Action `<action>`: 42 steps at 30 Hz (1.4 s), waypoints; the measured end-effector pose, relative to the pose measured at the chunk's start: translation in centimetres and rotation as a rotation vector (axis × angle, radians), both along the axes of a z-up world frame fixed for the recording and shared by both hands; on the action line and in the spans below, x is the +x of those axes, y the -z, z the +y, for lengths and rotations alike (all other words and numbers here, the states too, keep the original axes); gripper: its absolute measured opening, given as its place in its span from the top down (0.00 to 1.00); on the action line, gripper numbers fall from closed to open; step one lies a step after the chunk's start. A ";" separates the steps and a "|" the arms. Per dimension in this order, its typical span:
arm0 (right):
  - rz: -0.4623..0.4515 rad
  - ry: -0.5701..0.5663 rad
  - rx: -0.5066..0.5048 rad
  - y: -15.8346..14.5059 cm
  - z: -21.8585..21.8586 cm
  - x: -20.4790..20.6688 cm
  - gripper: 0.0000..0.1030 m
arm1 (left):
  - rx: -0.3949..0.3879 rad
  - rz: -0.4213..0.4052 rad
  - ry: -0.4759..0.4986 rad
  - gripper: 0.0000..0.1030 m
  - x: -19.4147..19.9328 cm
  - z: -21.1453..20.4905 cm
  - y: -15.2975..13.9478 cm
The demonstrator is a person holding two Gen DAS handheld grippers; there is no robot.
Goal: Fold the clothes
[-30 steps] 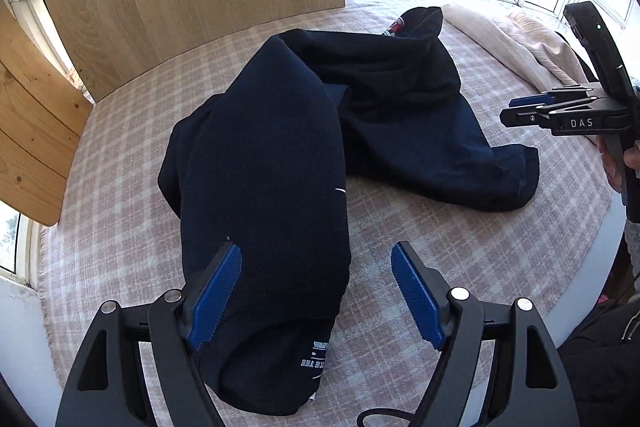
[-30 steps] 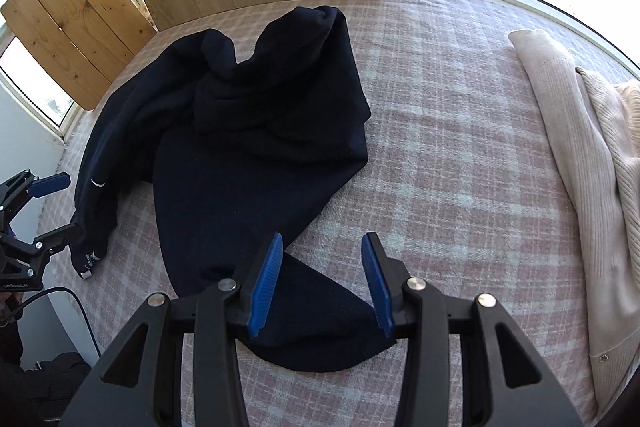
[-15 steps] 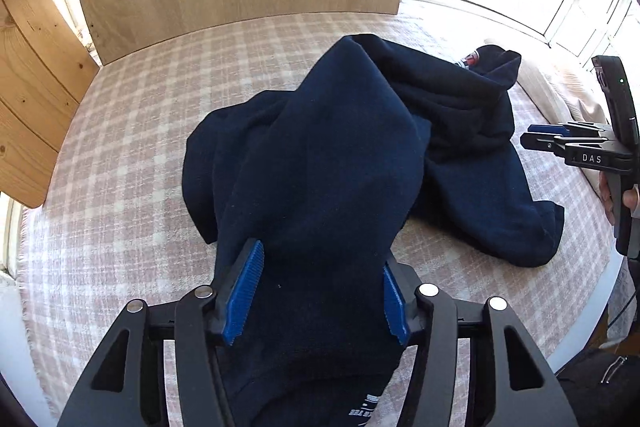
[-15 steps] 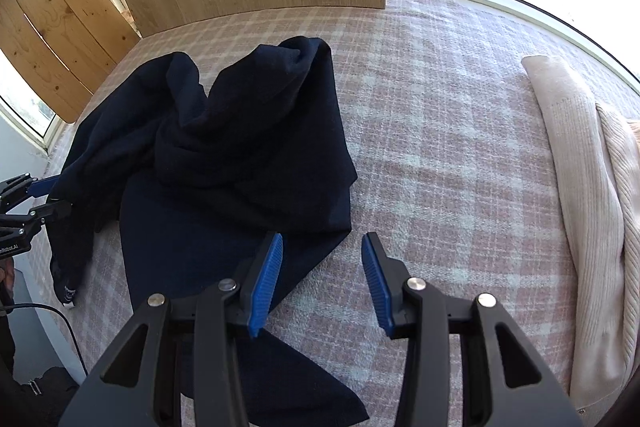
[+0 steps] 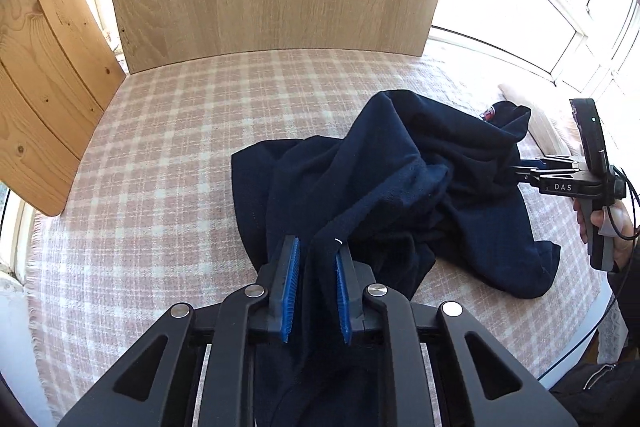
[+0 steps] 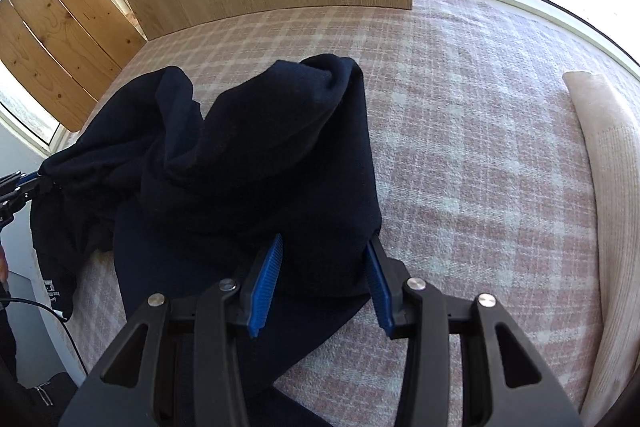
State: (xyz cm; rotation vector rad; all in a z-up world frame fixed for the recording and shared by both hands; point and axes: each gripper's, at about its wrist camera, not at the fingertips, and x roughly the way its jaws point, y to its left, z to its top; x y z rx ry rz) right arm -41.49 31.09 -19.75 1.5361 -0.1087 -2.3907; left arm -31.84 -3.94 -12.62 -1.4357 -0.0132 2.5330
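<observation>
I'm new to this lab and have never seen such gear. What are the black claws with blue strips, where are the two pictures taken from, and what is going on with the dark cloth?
No robot here: a person holds a hand tool in each hand, each carrying its own wide-angle camera looking along the fingers. One picture comes from the left claw, the other from the right claw. A navy garment lies crumpled on a pink checked cloth, with cream knitwear at the edge. The left claw's jaws are closing on a fold of the garment. The right claw's jaws stand apart, fabric between them.
</observation>
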 end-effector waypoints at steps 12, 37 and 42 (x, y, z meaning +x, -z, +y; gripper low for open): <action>0.026 -0.065 0.115 -1.9 -0.8 2.9 0.61 | -0.105 0.008 -0.178 0.83 0.8 -9.5 -1.7; 0.009 -0.069 0.182 -3.6 -1.5 2.8 0.60 | -0.111 -0.060 0.186 0.39 0.6 -2.6 -3.4; 0.028 -0.197 0.097 -6.0 -5.5 7.8 0.60 | -0.145 -0.131 0.228 0.39 6.7 -4.3 -0.8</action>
